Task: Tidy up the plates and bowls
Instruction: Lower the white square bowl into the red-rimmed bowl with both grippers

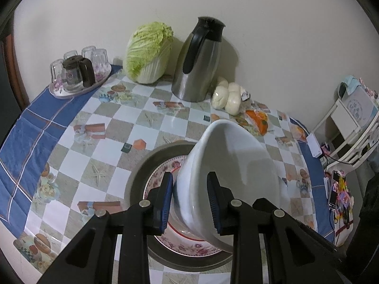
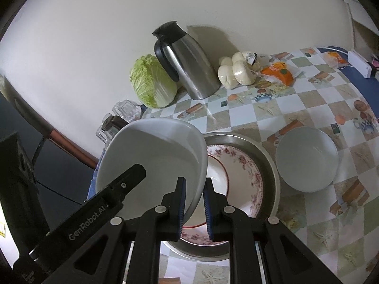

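A large white bowl (image 1: 236, 170) is held tilted above a floral plate (image 1: 165, 172) that lies in a round metal basin (image 1: 139, 177). My left gripper (image 1: 190, 203) grips the bowl's rim, one finger inside and one outside. My right gripper (image 2: 194, 209) is shut on the opposite rim of the same bowl (image 2: 151, 161). The left gripper's finger also shows in the right wrist view (image 2: 128, 179). The plate (image 2: 239, 165) and basin (image 2: 267, 163) show beneath. A second, smaller white bowl (image 2: 308, 161) stands upright on the table to the basin's right.
At the wall stand a napa cabbage (image 1: 149, 52), a steel thermos jug (image 1: 201, 64), bagged steamed buns (image 1: 227, 97) and an orange snack packet (image 1: 259, 118). A tray of glasses with a glass pot (image 1: 78, 73) sits far left. A white shelf (image 1: 350, 123) stands beyond the table's right edge.
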The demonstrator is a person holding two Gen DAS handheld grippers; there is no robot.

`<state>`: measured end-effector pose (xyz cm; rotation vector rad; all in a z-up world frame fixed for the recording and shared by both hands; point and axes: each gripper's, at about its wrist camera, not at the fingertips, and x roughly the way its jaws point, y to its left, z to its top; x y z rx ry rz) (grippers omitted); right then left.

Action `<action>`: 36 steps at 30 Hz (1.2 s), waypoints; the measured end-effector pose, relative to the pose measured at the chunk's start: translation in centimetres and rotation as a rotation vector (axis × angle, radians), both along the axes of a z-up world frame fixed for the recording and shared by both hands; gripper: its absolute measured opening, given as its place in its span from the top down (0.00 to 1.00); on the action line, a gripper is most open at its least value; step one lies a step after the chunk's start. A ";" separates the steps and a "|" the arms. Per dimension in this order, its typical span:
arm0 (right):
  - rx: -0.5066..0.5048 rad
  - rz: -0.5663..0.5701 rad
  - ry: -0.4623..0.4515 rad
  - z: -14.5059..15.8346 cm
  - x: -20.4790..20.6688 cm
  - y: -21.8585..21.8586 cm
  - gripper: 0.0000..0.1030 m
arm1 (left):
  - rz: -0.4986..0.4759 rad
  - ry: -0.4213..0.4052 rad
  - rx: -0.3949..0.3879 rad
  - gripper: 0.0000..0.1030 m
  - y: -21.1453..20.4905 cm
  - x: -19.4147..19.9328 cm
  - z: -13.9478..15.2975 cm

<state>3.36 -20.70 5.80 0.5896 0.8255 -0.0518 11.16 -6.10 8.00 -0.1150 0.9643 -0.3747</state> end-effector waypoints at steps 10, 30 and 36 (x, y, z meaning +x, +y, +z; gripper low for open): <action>-0.001 0.004 0.042 -1.1 0.6 0.1 0.84 | -0.002 0.054 0.007 0.71 0.1 0.5 -1.3; 0.001 -0.025 0.079 -1.7 0.9 -0.6 0.83 | -0.039 0.111 0.026 0.71 -1.0 0.9 -3.0; -0.003 -0.023 0.078 -1.8 1.0 -0.5 0.83 | -0.033 0.122 0.035 0.71 -1.1 1.0 -3.5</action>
